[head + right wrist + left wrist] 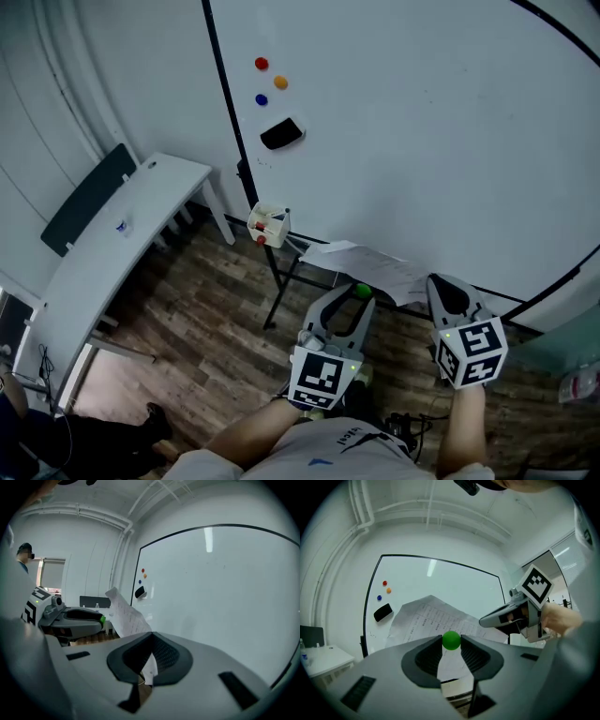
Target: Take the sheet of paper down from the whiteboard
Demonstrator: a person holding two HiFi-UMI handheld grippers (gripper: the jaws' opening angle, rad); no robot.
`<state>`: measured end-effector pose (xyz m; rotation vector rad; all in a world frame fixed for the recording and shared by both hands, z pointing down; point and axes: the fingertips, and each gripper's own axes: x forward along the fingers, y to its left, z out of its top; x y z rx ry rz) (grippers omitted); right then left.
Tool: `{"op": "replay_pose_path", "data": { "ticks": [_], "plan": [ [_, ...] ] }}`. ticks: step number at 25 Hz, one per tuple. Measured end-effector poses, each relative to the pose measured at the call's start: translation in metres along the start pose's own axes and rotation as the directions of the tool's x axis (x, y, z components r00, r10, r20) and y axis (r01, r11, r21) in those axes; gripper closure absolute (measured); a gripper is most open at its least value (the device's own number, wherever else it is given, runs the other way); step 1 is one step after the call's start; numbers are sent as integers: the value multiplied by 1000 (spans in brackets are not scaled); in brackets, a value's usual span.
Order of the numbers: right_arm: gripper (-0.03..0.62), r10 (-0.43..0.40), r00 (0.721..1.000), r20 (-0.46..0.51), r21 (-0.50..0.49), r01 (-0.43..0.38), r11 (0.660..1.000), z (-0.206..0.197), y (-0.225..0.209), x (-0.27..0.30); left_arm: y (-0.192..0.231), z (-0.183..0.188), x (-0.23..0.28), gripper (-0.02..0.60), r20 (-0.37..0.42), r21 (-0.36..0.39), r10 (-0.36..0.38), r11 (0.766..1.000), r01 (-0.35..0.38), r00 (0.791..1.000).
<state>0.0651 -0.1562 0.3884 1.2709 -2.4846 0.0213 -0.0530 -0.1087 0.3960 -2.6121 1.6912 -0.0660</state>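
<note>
The printed sheet of paper (373,265) is off the whiteboard (422,141) and hangs low in front of it. My right gripper (439,284) is shut on its right edge; in the right gripper view the sheet (125,616) runs out from between the closed jaws of that gripper (151,644). My left gripper (360,294) sits just left of it, below the sheet's near edge, shut on a round green magnet (451,640) pinched at the jaw tips. The left gripper view shows the paper (426,618) beyond the magnet and the right gripper (487,619) at the right.
Red (261,64), orange (280,82) and blue (261,99) magnets and a black eraser (282,133) stay on the board's upper left. A marker holder (268,225) hangs at its lower corner above the stand's legs (279,286). A white table (141,234) stands at left.
</note>
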Motion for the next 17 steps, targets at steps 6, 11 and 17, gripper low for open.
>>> {"op": "replay_pose_path", "data": {
  "ticks": [6, 11, 17],
  "plan": [
    [582, 14, 1000, 5, -5, -14, 1000, 7, 11, 6, 11, 5, -7, 449, 5, 0, 14, 1000, -14, 1000],
    [582, 28, 1000, 5, -8, -28, 1000, 12, 14, 12, 18, 7, -7, 449, 7, 2, 27, 1000, -27, 1000],
    [582, 28, 1000, 5, -23, -28, 999, 19, 13, 15, 23, 11, -5, 449, 16, -2, 32, 999, -32, 999]
  ]
}}
